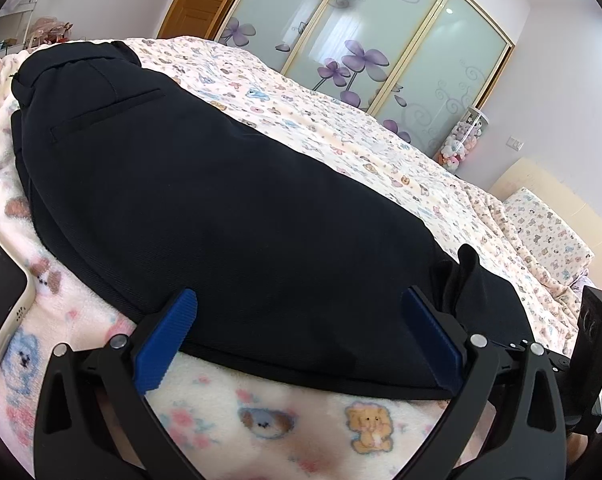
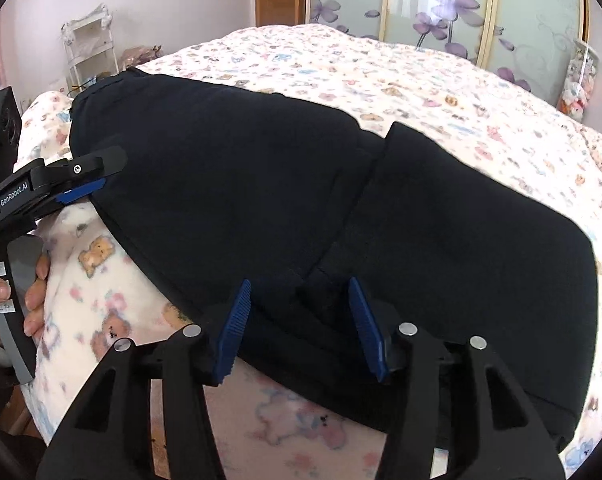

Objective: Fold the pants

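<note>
- Your left gripper (image 1: 301,340) sits low over the near edge of the black pants (image 1: 205,200), its blue pads (image 1: 166,344) spread wide with the hem between them; it is released, gripping nothing.
- Your right gripper (image 2: 301,328) is likewise spread, its blue pads (image 2: 233,332) standing apart on either side of a ridge of dark cloth at the near edge of the pants (image 2: 261,184); the cloth lies between the pads, not pinched.
- The pants lie lengthwise on the bed, on a fleecy blanket (image 1: 285,432) printed with bears and puppies, with the waistband and a slit back pocket (image 1: 105,110) at the far end in the left view.
- In the right view a raised flap of the fabric (image 2: 405,136) stands up near the middle of the garment.
- Your left gripper (image 2: 73,184) shows at the left of the right view, touching the pants' edge, with your hand (image 2: 33,288) on its handle.
- A phone (image 1: 1,280) lies on the blanket just beside the pants, at the left.
- Mirrored wardrobe doors (image 1: 361,40) with purple flowers stand behind the bed.
</note>
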A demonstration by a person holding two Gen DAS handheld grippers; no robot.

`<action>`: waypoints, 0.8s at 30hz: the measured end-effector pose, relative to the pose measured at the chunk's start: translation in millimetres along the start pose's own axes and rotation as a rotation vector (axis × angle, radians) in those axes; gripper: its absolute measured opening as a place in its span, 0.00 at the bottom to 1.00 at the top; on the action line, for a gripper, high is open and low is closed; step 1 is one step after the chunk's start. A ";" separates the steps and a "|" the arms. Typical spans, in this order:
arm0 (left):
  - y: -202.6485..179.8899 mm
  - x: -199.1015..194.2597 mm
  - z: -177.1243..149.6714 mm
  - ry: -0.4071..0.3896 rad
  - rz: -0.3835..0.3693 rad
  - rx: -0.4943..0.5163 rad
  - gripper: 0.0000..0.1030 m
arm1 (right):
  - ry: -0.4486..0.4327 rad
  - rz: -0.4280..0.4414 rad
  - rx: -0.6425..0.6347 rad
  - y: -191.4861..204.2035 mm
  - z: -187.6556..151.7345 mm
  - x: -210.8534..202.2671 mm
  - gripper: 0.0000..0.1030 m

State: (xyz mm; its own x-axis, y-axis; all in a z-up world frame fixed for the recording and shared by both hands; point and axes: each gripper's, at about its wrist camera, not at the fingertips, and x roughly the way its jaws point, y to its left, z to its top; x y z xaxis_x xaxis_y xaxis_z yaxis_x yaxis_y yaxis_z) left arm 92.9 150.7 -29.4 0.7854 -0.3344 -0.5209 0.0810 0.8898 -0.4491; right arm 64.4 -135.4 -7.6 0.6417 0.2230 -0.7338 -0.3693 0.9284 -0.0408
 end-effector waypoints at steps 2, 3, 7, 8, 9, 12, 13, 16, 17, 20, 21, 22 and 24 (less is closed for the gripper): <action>0.1 0.3 0.1 0.000 -0.001 0.000 0.98 | -0.019 -0.039 -0.048 6.7 -2.1 -4.1 0.53; 0.2 0.2 0.0 0.000 -0.001 0.000 0.98 | -0.014 -0.066 -0.080 11.1 -3.6 -3.6 0.57; 2.1 -1.2 -0.8 -0.001 -0.006 -0.002 0.98 | 0.020 -0.073 -0.079 6.5 -4.3 5.8 0.60; 2.2 -1.2 -0.9 -0.001 -0.008 -0.003 0.98 | 0.027 -0.081 -0.061 3.0 -2.8 7.8 0.60; 2.7 -1.4 -0.9 -0.002 -0.010 -0.004 0.98 | 0.034 -0.102 -0.053 -0.1 -1.1 10.5 0.57; 4.5 -1.4 -0.8 -0.002 -0.014 -0.005 0.98 | 0.040 -0.097 -0.070 2.5 2.3 14.2 0.37; 4.4 -1.5 -0.9 -0.002 -0.015 -0.006 0.98 | 0.036 -0.093 -0.075 5.2 3.3 12.5 0.32; 5.7 -1.0 -0.2 -0.005 -0.022 -0.011 0.98 | 0.014 -0.075 -0.012 0.7 5.9 4.9 0.25; 6.0 -1.2 -0.1 -0.006 -0.025 -0.013 0.98 | 0.007 -0.043 0.045 -6.8 6.8 2.4 0.24; 6.1 -1.7 0.0 -0.009 -0.032 -0.017 0.98 | -0.018 0.095 0.264 -38.3 10.9 -6.1 0.22; 5.9 -1.7 0.1 -0.009 -0.033 -0.018 0.98 | -0.038 0.146 0.332 -48.1 12.3 -10.2 0.22; 6.3 -1.4 -0.1 -0.010 -0.033 -0.018 0.98 | -0.060 0.190 0.386 -55.8 14.4 -14.7 0.22; 6.5 -1.5 -0.1 -0.010 -0.033 -0.018 0.98 | -0.101 0.263 0.470 -67.5 20.9 -22.4 0.22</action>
State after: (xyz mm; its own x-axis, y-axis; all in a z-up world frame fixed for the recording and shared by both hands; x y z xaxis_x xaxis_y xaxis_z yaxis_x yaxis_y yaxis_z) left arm 92.2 156.9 -31.6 0.7884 -0.3605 -0.4984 0.0960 0.8724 -0.4793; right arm 89.0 -196.8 25.7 0.6378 0.4716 -0.6090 -0.2010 0.8652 0.4594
